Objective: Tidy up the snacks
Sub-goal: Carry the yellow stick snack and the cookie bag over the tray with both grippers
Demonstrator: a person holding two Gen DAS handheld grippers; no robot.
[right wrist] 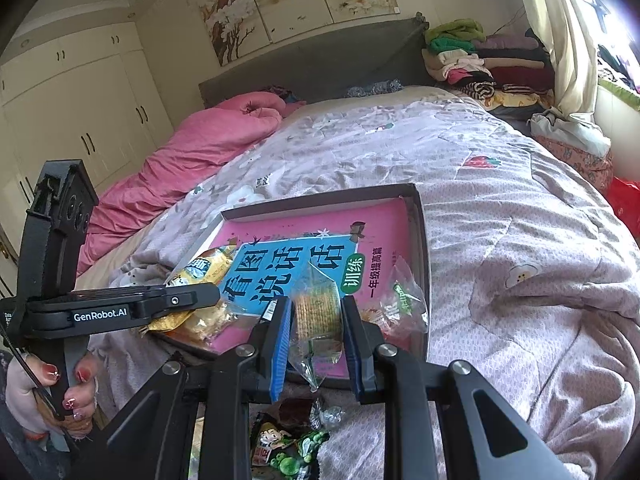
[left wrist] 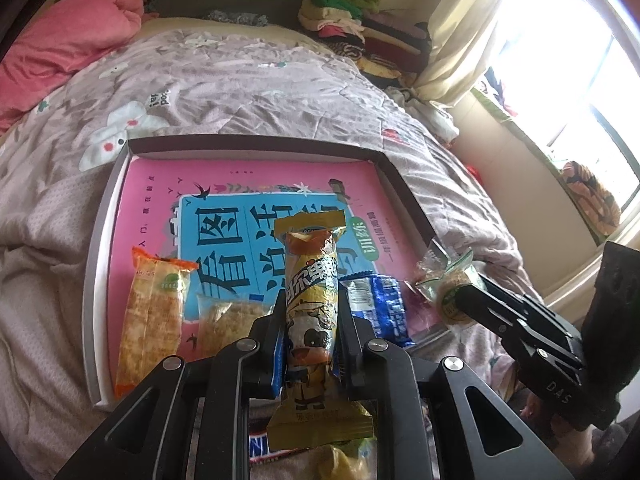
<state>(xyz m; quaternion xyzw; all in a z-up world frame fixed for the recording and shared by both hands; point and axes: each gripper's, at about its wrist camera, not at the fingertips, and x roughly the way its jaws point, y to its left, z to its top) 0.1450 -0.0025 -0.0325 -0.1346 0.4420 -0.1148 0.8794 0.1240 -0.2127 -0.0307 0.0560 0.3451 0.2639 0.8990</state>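
A shallow box (left wrist: 100, 240) lies on the bed with a pink picture book (left wrist: 256, 180) inside it. On the book rest an orange packet (left wrist: 154, 316), a clear cake packet (left wrist: 228, 320) and a blue wrapper (left wrist: 384, 304). My left gripper (left wrist: 310, 312) is shut on a long yellow snack bar (left wrist: 310, 280) with a cow picture, held over the box's near side. My right gripper (right wrist: 316, 312) is shut on a clear packet of crackers (right wrist: 318, 308) above the box's (right wrist: 420, 240) near right corner. Another clear cracker packet (right wrist: 400, 304) lies just beside it.
Loose snacks lie on the quilt before the box: a green packet (right wrist: 288, 452), a dark candy (right wrist: 296, 408) and a wrapped bar (left wrist: 260, 448). A hand (right wrist: 52, 392) grips the left tool. A pink duvet (right wrist: 192, 160) and folded clothes (right wrist: 480, 64) lie farther up the bed.
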